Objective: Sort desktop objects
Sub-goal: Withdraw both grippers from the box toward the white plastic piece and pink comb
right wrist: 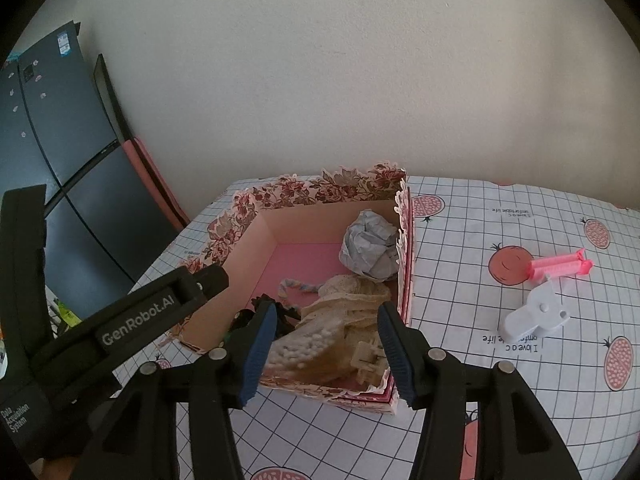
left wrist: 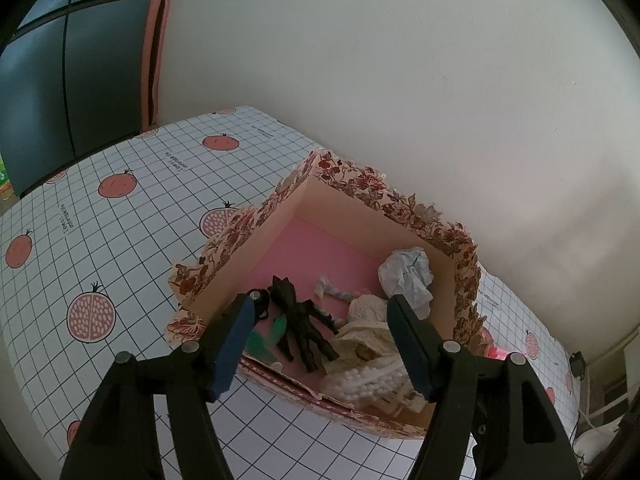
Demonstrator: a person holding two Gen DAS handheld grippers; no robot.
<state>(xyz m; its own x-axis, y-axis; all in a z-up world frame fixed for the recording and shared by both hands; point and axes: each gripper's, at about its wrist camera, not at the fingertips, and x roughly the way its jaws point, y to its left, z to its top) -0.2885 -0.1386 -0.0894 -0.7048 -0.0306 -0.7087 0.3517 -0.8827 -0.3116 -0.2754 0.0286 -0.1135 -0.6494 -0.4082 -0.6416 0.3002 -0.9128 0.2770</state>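
A floral cardboard box (left wrist: 404, 208) (right wrist: 320, 194) with a pink floor stands on the table. Inside lie a black figure (left wrist: 306, 320), crumpled grey paper (left wrist: 408, 274) (right wrist: 370, 246), a cream lace cloth (left wrist: 370, 326) (right wrist: 344, 304), a pastel braided cord (left wrist: 334, 290) (right wrist: 298, 286), a white beaded piece (left wrist: 372, 386) (right wrist: 304, 350) and a beige clip (right wrist: 368, 358). My left gripper (left wrist: 322, 300) is open and empty above the box's near side. My right gripper (right wrist: 326, 308) is open and empty over the cloth. A pink clip (right wrist: 560, 266) and a white plastic piece (right wrist: 538, 314) lie on the table to the right.
The table carries a white grid cloth with pomegranate prints (left wrist: 120, 220) (right wrist: 520, 360). A dark fridge (left wrist: 60, 80) (right wrist: 60, 160) stands at the left. A white wall is right behind the box. The left gripper's body (right wrist: 120, 320) shows in the right wrist view.
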